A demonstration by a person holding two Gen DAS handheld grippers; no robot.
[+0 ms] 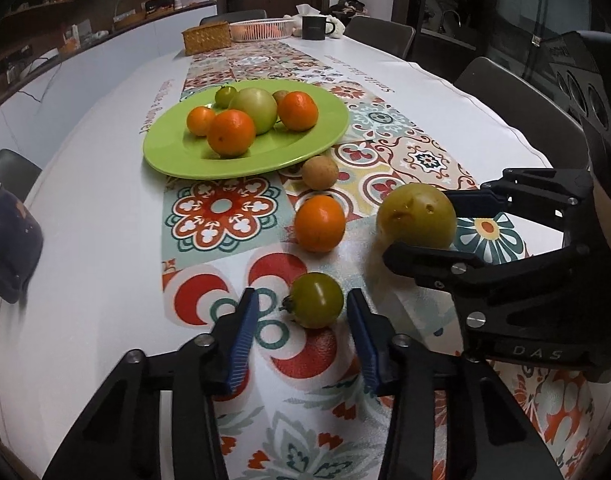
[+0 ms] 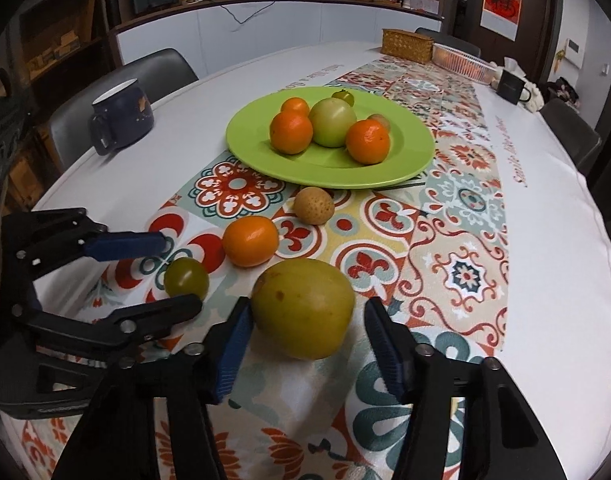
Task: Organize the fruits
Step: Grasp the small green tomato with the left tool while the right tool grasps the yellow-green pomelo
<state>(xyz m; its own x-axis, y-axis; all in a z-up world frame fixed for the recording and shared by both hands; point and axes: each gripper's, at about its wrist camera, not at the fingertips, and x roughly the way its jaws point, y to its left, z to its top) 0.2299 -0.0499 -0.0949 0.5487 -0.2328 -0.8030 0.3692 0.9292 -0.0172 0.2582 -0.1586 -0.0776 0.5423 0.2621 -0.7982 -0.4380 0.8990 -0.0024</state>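
Note:
A green plate (image 1: 177, 152) (image 2: 413, 140) holds several fruits: oranges, a big green tomato (image 1: 255, 108) and small ones. On the patterned cloth lie a small green tomato (image 1: 316, 300) (image 2: 186, 278), an orange (image 1: 320, 223) (image 2: 250, 241), a tan round fruit (image 1: 320, 173) (image 2: 314, 205) and a large yellow-green fruit (image 1: 416, 216) (image 2: 303, 308). My left gripper (image 1: 303, 300) (image 2: 173, 272) is open, its fingers on either side of the small green tomato. My right gripper (image 2: 309, 320) (image 1: 421, 224) is open around the large yellow-green fruit.
A dark blue mug (image 2: 121, 118) (image 1: 9, 240) stands at the table's left edge. A woven box (image 1: 207, 38), a white basket (image 1: 261, 29) and a black mug (image 1: 315, 27) stand at the far end. Chairs surround the table.

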